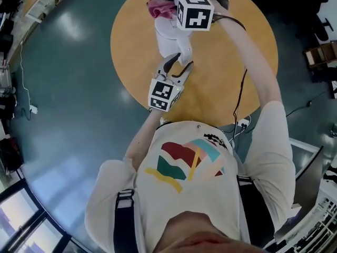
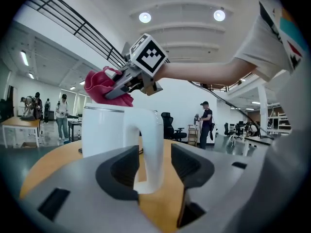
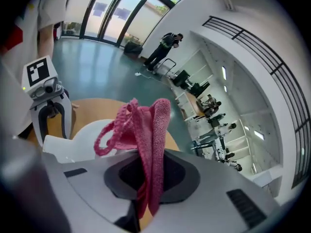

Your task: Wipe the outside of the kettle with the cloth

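Round tan table (image 1: pixel 231 78) fills the head view. The white kettle (image 1: pixel 169 38) stands just ahead of my left gripper (image 1: pixel 176 67), and my right gripper (image 1: pixel 169 0) holds the pink cloth (image 1: pixel 159 7) at the kettle's top. Left gripper view: jaws released, with the kettle's handle (image 2: pixel 149 149) between them, seemingly untouched. Right gripper view: jaws clenched on the cloth, kettle just below the fingertips.

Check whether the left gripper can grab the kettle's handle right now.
Probably yes: the kettle's handle stands between the open jaws of the left gripper, and nothing else is in the gap.
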A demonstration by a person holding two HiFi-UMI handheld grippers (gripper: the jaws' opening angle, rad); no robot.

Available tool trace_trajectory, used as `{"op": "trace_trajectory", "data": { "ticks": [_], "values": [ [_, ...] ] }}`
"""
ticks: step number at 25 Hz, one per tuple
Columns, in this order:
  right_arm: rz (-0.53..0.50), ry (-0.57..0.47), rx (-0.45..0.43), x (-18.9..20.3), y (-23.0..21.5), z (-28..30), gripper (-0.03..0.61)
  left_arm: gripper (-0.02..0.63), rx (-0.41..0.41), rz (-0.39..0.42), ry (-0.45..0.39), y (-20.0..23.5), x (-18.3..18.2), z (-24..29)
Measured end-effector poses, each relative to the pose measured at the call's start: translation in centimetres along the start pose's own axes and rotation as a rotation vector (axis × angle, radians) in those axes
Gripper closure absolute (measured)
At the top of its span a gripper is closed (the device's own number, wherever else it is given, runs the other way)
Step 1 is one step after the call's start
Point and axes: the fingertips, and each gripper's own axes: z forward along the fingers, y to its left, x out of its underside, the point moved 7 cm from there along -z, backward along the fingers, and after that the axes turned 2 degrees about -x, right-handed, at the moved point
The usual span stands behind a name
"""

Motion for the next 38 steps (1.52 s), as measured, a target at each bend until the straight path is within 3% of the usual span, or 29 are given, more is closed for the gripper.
{"op": "trace_trajectory", "data": {
  "ticks": [6,22,31,38],
  "values": [
    [-0.073,0.074,-0.040,-1.1,-0.3,1.8,0.540,0.368,-0.011,-0.018,0.013,1.0,0.6,-0.6],
    [-0.099,0.114,-0.104,-2.4,4.7,-0.7,0.540,0.368,-0.066,-0.043,-0.005,1.8,0.8,-4.8],
    [-0.079,0.109,-0.097,-2.7,8.8,-2.9,0.539,0.368,-0.084,-0.025,-0.021,2.1,1.2,-6.9],
    [-0.077,0.079,-0.014,-2.8,13.2,-5.7,0.540,0.368,-0.113,-0.027,-0.013,2.6,2.0,-7.8]
  ]
}}
